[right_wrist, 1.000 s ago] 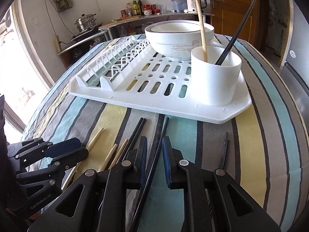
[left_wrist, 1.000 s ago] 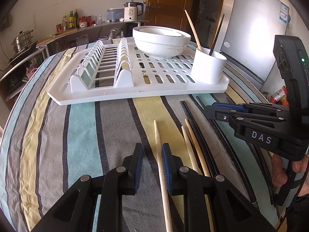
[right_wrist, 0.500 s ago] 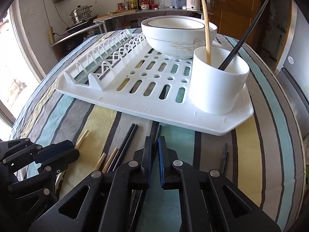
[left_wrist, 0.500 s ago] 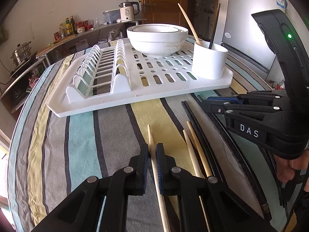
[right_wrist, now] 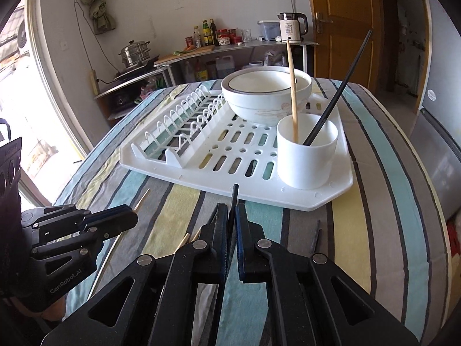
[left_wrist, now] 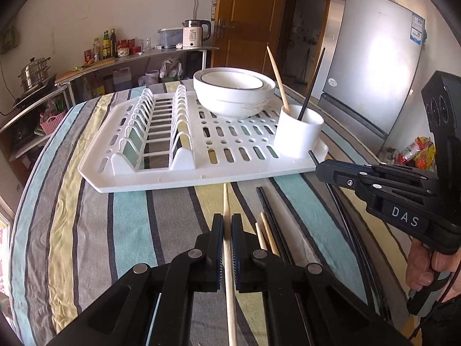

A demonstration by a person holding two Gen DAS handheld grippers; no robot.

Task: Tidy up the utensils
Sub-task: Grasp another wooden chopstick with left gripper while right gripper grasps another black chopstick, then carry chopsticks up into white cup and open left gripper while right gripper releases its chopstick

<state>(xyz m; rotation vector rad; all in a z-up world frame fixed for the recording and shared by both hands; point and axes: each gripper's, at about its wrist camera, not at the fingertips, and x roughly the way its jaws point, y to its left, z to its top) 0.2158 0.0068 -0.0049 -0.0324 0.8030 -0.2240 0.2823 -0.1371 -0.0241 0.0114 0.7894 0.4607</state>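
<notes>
Striped cloth in teal, yellow and grey covers the worktop (left_wrist: 86, 216), and on it lie the loose chopsticks. One pale wooden chopstick (left_wrist: 227, 201) is pinched between the near-closed jaws of the left gripper (left_wrist: 227, 225), its tip pointing toward the white slotted plastic drying rack (left_wrist: 161, 173). One thin black chopstick (right_wrist: 234, 196) is clamped the same way in the right gripper (right_wrist: 232, 216), its end poking out just short of the rack's front edge. Just right of the left gripper, two more wooden chopsticks (left_wrist: 266, 233) and a black pair (left_wrist: 270, 213) rest on the cloth. On the rack stands a white cylindrical cup (right_wrist: 306, 150) holding an upright wooden chopstick (right_wrist: 292, 86) and a leaning black chopstick (right_wrist: 340, 92); behind it sit stacked white bowls with a dark rim line (right_wrist: 265, 98).

Only the left wrist view shows the silver refrigerator (left_wrist: 374, 66) and the bare hand (left_wrist: 426, 265) gripping the right tool's handle. Only the right wrist view shows the bright window (right_wrist: 26, 101) and another short black stick (right_wrist: 315, 235) lying on the cloth to the right.
</notes>
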